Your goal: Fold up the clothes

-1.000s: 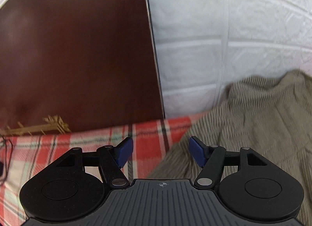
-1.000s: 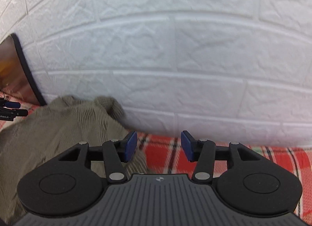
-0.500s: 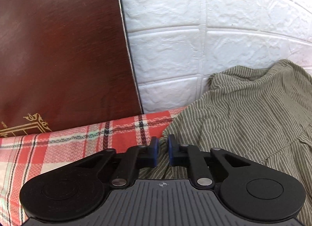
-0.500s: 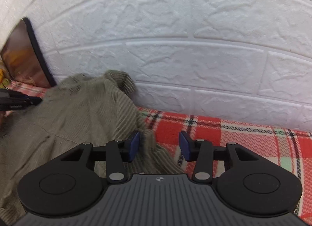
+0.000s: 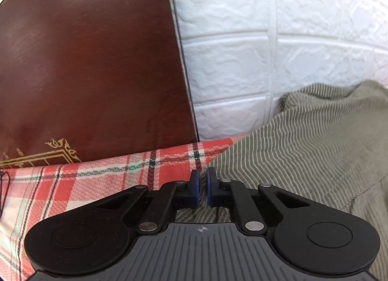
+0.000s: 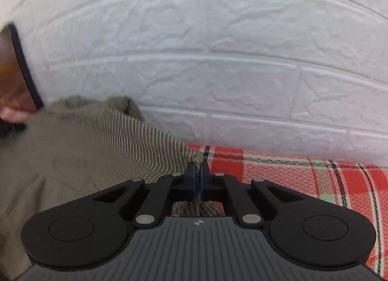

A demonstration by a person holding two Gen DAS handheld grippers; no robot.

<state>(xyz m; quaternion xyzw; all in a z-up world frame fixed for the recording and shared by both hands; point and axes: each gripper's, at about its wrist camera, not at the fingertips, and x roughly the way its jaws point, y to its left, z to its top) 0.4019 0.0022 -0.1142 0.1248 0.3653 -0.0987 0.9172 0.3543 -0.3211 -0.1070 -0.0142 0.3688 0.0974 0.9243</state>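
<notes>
Striped olive garment (image 5: pixel 303 150) lies bunched on the red plaid cloth (image 5: pixel 101 174), pushed up against the white brick wall (image 5: pixel 278 46). My left gripper (image 5: pixel 203 181) has its blue pads nearly together, pinching the garment's near edge; fabric shows between and beneath the fingers. My right gripper (image 6: pixel 198 172) is clamped tight on a gathered corner of the same garment, cloth squeezed between the pads. I see a dark brown board (image 5: pixel 92 63) standing left of the wall.
</notes>
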